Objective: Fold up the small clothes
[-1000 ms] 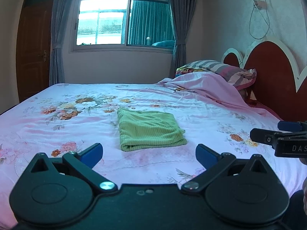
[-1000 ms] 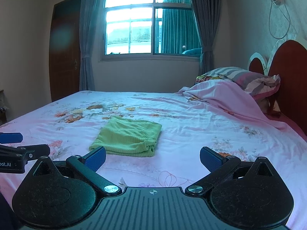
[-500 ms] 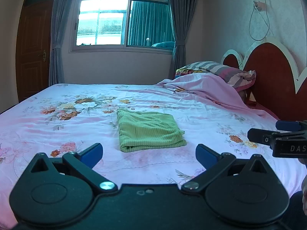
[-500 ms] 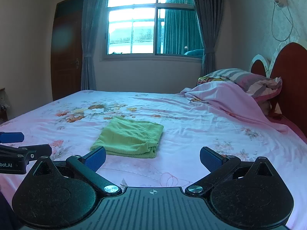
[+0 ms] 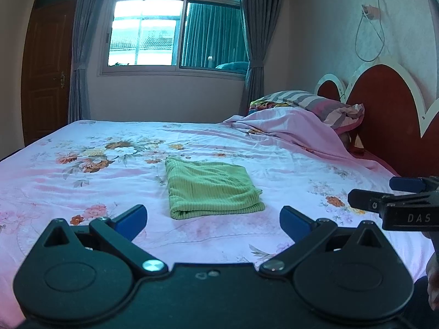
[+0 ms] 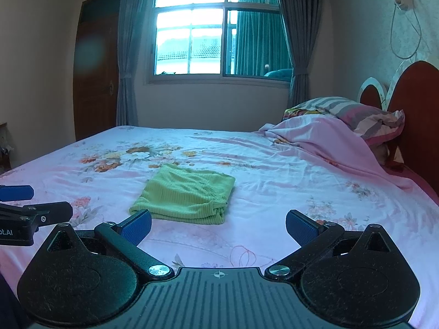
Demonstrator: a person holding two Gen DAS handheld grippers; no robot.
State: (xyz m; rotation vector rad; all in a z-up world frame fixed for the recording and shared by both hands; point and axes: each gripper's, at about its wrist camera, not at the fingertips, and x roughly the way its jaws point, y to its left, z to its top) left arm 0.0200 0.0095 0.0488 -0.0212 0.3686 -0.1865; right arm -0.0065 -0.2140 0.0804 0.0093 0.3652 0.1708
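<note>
A green ribbed garment lies folded into a flat rectangle on the pink floral bedsheet; the right wrist view shows the same garment a little left of centre. My left gripper hovers just short of its near edge, open, nothing between the blue pads. My right gripper is open too, held back from the garment's near right corner. Each gripper's fingers poke into the other's view: the right gripper at the right edge, the left gripper at the left edge.
A rumpled pink blanket and a striped pillow are piled against the red headboard at the right. A window with grey curtains fills the far wall, a brown door at its left.
Both grippers have drifted back and down very slightly; the garment sits a touch higher in view. The garment itself has not moved, and both grippers stay open.
</note>
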